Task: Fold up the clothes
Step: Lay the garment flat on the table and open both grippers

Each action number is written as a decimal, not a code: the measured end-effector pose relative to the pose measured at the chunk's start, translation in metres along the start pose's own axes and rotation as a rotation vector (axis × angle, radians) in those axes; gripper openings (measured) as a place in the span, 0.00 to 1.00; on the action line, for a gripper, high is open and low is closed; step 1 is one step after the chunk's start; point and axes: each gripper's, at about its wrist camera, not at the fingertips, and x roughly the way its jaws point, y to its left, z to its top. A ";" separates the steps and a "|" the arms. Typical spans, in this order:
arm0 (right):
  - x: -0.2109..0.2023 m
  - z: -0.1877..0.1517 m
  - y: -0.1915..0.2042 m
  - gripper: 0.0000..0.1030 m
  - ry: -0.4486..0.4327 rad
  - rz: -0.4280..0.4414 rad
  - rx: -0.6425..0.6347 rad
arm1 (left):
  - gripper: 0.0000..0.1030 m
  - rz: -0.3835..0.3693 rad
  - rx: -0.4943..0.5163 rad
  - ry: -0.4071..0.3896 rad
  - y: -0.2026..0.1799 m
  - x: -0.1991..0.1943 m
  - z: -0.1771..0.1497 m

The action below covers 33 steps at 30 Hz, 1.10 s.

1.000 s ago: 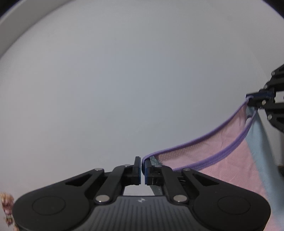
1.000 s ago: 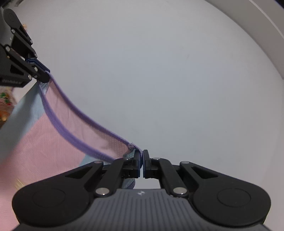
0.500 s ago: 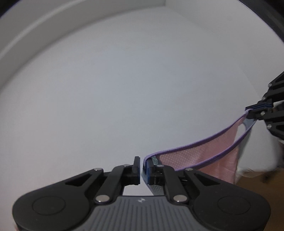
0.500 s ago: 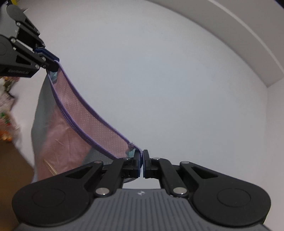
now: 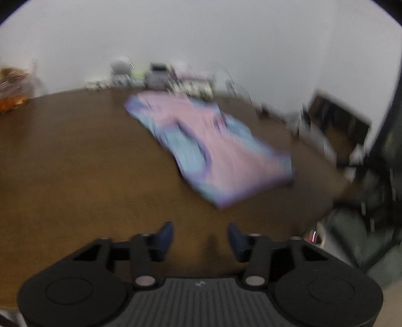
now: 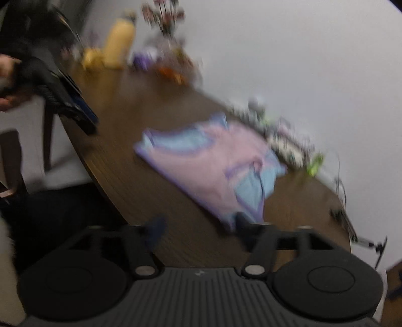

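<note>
The shirt (image 5: 208, 146), pink and light blue with purple edges, is lying spread out on the brown desk (image 5: 75, 163). It is sitting out in front of both tongs, and no tongs are touching it. From the left wrist view it is lying ahead and a bit to the right of the left tongs (image 5: 200, 239). From the right wrist view it is lying just ahead of the right tongs (image 6: 198, 229), and its near corner is showing just beside the right finger, but the picture is too blurry to tell if they are touching.

The desk is stretching wide under both tongs, and a white wall (image 5: 201, 32) is standing behind it.

The left tongs are standing wide, with nothing between the blue pads (image 5: 165, 235). They have just been opening. The right tongs are standing wide too, with only bare desk between the fingers, and they have also just been opening.

In the right wrist view the left tongs (image 6: 85, 118) are showing far off to the upper left, held by a hand (image 6: 7, 83).

At the far edge of the desk, beyond the shirt, small things are sitting in a blurry row. A yellow bottle (image 6: 118, 45) is standing far ahead to the left of the right tongs, with some flowers (image 6: 163, 15) next to it. The rest is too blurry to name.
</note>
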 end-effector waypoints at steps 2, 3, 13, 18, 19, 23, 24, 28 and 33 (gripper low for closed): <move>0.020 0.009 -0.025 0.69 -0.007 -0.026 0.079 | 0.66 0.003 -0.043 -0.038 0.001 0.015 0.024; 0.030 0.012 -0.034 0.69 -0.006 -0.054 0.127 | 0.66 0.012 -0.054 -0.038 -0.003 0.013 0.030; 0.141 0.022 -0.123 0.41 0.162 -0.216 0.408 | 0.64 0.265 -0.015 0.015 -0.022 0.081 0.047; 0.166 0.035 -0.134 0.36 0.160 -0.170 0.403 | 0.19 0.300 0.005 0.044 -0.023 0.112 0.060; 0.173 0.037 -0.137 0.30 0.159 -0.162 0.410 | 0.13 0.303 -0.001 0.051 -0.021 0.117 0.063; 0.182 0.037 -0.142 0.11 0.178 -0.168 0.454 | 0.02 0.301 -0.042 0.031 -0.010 0.121 0.065; 0.180 0.037 -0.141 0.07 0.183 -0.176 0.460 | 0.02 0.301 -0.038 0.026 -0.008 0.119 0.062; 0.164 0.031 -0.135 0.03 0.211 -0.208 0.501 | 0.01 0.325 -0.020 0.020 -0.005 0.101 0.047; 0.125 0.021 -0.109 0.03 0.227 -0.200 0.538 | 0.06 0.265 -0.059 0.032 -0.003 0.061 0.022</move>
